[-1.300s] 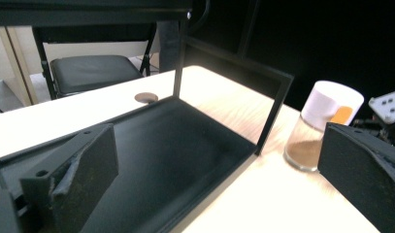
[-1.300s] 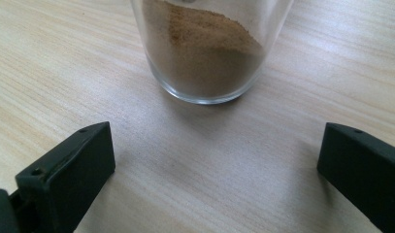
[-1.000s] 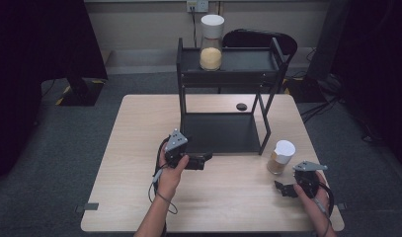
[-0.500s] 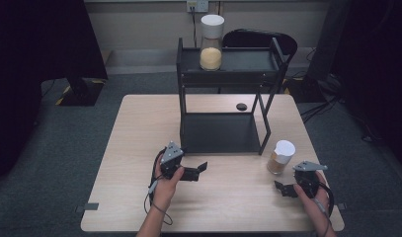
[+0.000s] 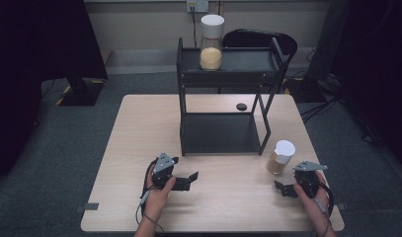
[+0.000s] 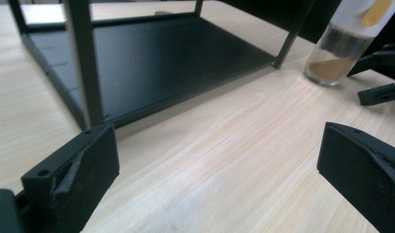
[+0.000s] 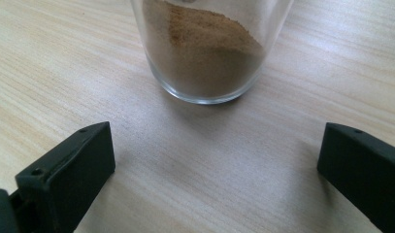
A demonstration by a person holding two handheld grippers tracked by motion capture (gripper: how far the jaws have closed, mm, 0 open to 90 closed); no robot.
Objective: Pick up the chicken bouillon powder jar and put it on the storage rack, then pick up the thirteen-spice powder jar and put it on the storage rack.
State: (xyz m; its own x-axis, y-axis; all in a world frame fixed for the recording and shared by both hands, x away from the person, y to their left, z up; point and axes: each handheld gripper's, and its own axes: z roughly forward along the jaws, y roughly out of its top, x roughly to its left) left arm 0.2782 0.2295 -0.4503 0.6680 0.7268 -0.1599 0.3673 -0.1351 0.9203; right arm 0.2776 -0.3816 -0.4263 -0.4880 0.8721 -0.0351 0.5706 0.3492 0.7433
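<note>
A small glass jar (image 5: pixel 280 157) with a white lid and brown powder stands on the table just right of the rack's front right leg. My right gripper (image 5: pixel 282 189) lies low on the table right in front of it, open, and the jar's base (image 7: pixel 205 53) sits just beyond its spread jaws (image 7: pixel 214 179). My left gripper (image 5: pixel 190 180) is open and holds nothing, in front of the black two-tier rack (image 5: pixel 223 133); its view looks along the table past the lower shelf (image 6: pixel 175 58) to the small jar (image 6: pixel 340 48). A taller jar (image 5: pixel 211 42) of yellow powder stands on the rack's top shelf.
The wooden table (image 5: pixel 139 128) carries the rack at its middle back. A small black disc (image 5: pixel 241 106) lies on the table behind the rack. A dark chair (image 5: pixel 260 38) stands beyond the table. The right gripper's jaws (image 6: pixel 384 77) show beside the small jar.
My left gripper has drawn back from the rack's front edge toward the near side of the table and a little to the left. The right gripper and the jars have stayed put.
</note>
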